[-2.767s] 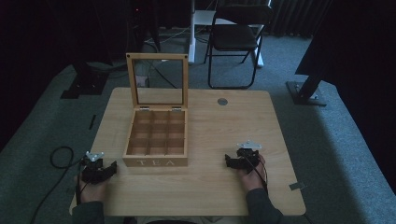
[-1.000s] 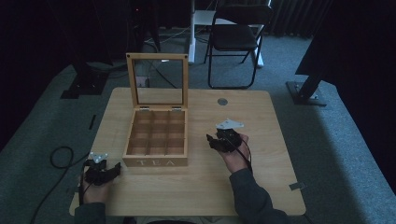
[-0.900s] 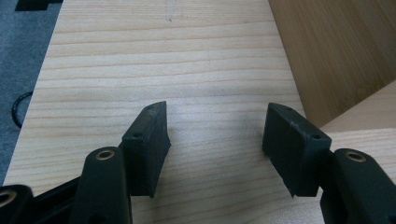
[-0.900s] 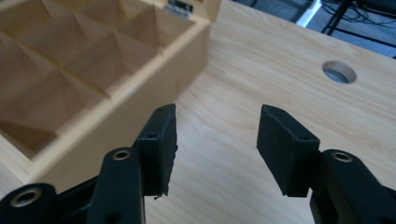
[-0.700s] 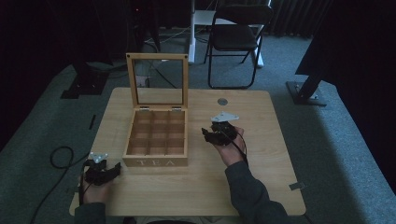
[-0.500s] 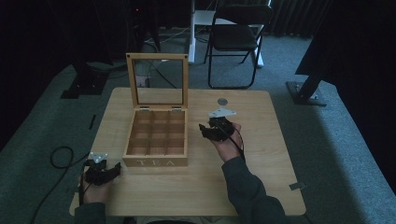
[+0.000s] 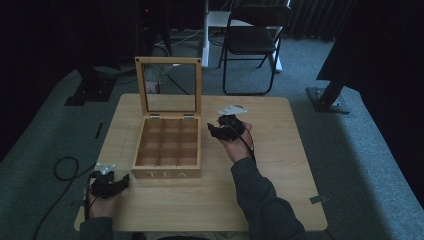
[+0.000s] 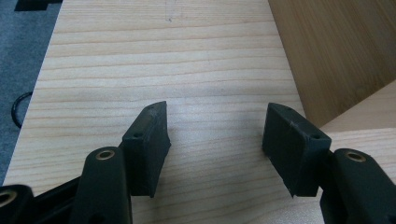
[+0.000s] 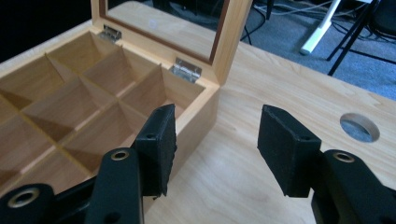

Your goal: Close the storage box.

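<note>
Probably early stage of closing box [image 7: 169, 150]: lid [image 7: 170, 87] upright, not yet touched; all nine compartments bare. Box at table [image 7: 280, 165] centre-left, "TEA" front facing person. Left to do, by judgement: reach lid, tip forward, lower shut.

Right gripper [image 7: 220, 131] extended over table just beside box's right wall, near hinges [image 9: 186, 70]; jaws wide apart, nothing between. Forearm stretched forward from bottom edge.

Left gripper [image 7: 107, 185] low at near-left table corner, beside box's front corner; jaws wide apart, holding nothing.
</note>
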`<state>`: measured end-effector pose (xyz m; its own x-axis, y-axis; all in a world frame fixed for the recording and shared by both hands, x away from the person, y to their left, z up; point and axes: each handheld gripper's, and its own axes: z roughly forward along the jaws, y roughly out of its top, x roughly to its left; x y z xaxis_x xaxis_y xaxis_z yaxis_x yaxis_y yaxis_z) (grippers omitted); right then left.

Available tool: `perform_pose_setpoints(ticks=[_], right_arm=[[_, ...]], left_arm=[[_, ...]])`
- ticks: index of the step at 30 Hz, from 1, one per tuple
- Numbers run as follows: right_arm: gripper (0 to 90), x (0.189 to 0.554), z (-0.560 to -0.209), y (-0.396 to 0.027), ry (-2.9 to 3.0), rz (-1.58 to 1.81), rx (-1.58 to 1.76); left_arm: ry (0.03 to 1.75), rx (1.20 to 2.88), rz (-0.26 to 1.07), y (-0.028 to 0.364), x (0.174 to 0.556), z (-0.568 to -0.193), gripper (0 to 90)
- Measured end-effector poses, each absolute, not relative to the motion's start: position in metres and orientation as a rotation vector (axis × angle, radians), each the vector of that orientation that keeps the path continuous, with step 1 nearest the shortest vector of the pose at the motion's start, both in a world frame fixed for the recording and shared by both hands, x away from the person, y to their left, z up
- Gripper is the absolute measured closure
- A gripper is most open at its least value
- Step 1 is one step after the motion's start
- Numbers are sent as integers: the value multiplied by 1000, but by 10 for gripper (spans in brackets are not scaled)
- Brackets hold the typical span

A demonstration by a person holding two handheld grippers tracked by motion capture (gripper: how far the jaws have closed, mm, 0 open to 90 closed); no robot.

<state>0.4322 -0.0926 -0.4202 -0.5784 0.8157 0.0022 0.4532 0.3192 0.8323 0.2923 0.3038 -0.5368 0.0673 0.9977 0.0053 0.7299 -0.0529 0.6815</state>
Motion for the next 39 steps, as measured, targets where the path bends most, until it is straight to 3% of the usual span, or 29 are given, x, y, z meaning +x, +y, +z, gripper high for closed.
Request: perform_pose_setpoints(ticks=[30,39], right_arm=[[435,502,-397,-55,2200,1142,1105],[324,527,-394,-48,2189,1150,1154]], left_arm=[[1709,1847,674,303,290,-537,406],[1706,1843,677,302,289,-537,404]])
